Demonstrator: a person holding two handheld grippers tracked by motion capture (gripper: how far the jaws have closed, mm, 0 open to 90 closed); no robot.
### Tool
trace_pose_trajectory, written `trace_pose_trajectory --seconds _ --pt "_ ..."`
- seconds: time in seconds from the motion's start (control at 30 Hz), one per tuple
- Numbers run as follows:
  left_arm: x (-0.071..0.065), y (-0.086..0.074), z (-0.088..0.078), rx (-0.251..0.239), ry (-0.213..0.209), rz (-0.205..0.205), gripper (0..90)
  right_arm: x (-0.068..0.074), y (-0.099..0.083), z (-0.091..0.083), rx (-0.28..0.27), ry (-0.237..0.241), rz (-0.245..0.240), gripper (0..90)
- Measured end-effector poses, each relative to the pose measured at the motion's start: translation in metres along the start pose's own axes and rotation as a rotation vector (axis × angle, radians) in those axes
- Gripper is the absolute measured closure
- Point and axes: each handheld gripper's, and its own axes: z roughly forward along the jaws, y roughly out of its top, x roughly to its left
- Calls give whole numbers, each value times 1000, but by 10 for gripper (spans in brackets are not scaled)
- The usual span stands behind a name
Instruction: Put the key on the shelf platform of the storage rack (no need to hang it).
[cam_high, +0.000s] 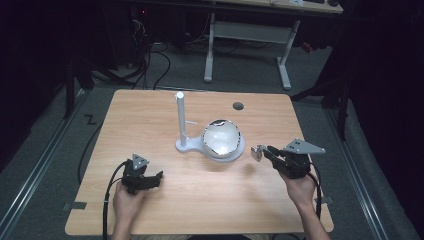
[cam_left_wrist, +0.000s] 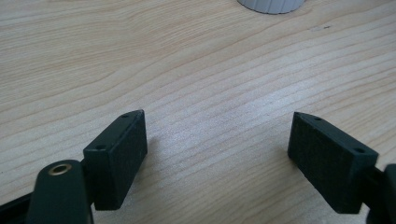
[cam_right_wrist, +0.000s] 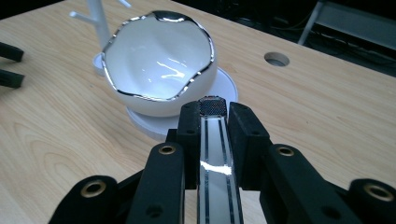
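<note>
Right gripper (cam_right_wrist: 215, 109) lower centre, jaws clamped on shiny flat strip (cam_right_wrist: 215, 158), white bowl (cam_right_wrist: 159, 65) just beyond, left gripper (cam_left_wrist: 217, 140) jaws wide, empty, over counter (cam_left_wrist: 187, 70).

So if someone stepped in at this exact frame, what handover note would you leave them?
Right gripper: shut on a flat shiny strip with dark stripes, probably a spoon or similar utensil handle; its end sticks out past the fingers, just right of the bowl.
Left gripper: open, nothing between the fingers, low over bare table at the person's left.
White bowl with silver wavy rim: sits on a white round base joined to a white upright post, mid-table. It looks empty.
Done: the strip is gripped.
Left: probably bringing it to the bowl or stand; nothing placed yet.
</note>
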Motion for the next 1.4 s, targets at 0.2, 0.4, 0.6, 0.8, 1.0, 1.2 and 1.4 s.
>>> trace_pose_trajectory --seconds 0.2,0.4,0.6,0.8,1.0,1.2,1.4 --pt "0 0 0 0 0 0 201 9 9 -5 -31 29 -14 759" --pt "0 0 0 -1 2 -8 201 17 18 -6 -44 62 -32 759" --pt "0 0 0 -1 1 -5 201 21 27 -6 -48 87 -35 758" --pt "0 0 0 -1 1 -6 201 26 37 -2 -56 120 -44 759" --pt "0 0 0 -1 1 -6 201 31 49 3 -70 155 -57 759" --pt "0 0 0 -1 1 -6 201 33 59 7 -76 172 -68 759" --pt "0 0 0 -1 2 -6 201 34 68 14 -74 184 -70 759"
